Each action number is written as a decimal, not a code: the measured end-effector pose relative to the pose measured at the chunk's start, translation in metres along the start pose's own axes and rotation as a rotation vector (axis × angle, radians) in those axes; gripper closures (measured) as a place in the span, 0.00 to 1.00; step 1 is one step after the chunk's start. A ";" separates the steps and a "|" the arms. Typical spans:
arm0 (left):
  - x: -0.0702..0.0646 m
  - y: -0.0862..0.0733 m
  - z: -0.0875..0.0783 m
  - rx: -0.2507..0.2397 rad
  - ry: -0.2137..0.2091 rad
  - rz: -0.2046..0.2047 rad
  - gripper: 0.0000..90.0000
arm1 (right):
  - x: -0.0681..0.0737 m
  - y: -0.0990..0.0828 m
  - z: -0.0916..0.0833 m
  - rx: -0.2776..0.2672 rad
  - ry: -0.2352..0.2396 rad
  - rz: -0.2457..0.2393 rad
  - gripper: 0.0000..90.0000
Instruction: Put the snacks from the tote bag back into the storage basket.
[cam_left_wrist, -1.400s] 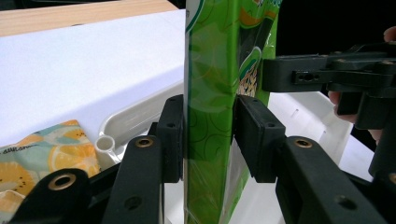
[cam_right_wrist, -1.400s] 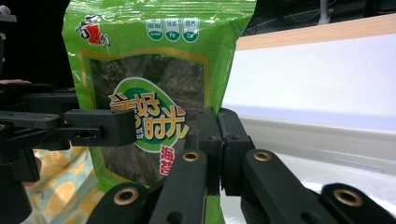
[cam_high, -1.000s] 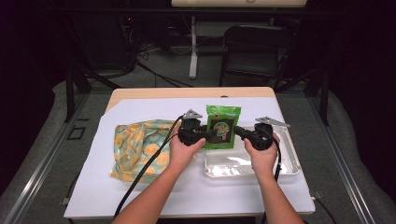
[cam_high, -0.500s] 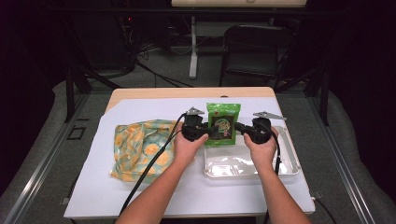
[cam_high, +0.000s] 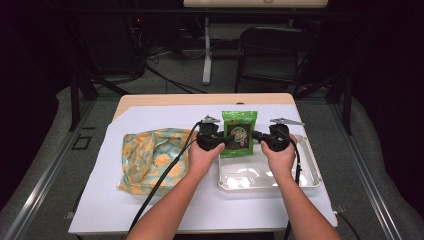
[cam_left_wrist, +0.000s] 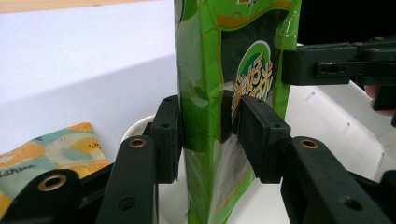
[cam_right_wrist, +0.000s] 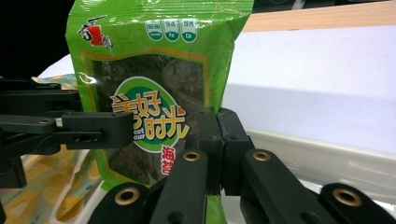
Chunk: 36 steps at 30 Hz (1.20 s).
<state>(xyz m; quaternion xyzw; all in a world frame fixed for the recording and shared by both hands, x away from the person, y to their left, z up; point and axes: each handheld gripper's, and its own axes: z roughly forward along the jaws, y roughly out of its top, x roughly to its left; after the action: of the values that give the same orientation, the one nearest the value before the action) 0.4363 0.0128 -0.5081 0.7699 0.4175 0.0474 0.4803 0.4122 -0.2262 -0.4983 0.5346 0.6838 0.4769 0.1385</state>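
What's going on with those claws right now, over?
Both claws, left and right, shut on the green packet, one per edge. Packet upright above the white tray. Patterned cloth off left, nothing blocking.

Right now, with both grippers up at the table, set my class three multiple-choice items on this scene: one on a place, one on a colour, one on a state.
1. Where is the white tray?
A. On the person's right side of the table
B. Under the patterned cloth
C. On the floor

2. What is the main colour of the snack packet?
A. Red
B. Green
C. Blue

3. How is the packet held?
A. Lying flat in the tray
B. Pinched by one gripper alone
C. Pinched at both side edges, one gripper each

Answers: 1 A, the tray sits right of the patterned cloth in the high view. 2 B, its wrapper is bright green. 3 C, the left gripper and right gripper each clamp an edge, packet upright.
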 end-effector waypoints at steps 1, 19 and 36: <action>0.000 0.000 0.000 0.006 0.000 0.004 0.67 | 0.000 -0.001 0.001 -0.002 0.000 -0.001 1.00; 0.002 -0.008 0.014 0.060 0.012 -0.025 0.49 | -0.002 -0.016 0.009 0.005 -0.036 0.005 1.00; 0.000 0.001 -0.014 0.072 0.064 0.037 0.45 | -0.003 -0.013 0.017 0.019 -0.061 0.033 1.00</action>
<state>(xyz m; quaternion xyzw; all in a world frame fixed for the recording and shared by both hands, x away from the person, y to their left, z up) 0.4305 0.0223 -0.4997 0.7923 0.4200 0.0657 0.4377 0.4175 -0.2203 -0.5179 0.5615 0.6748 0.4560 0.1465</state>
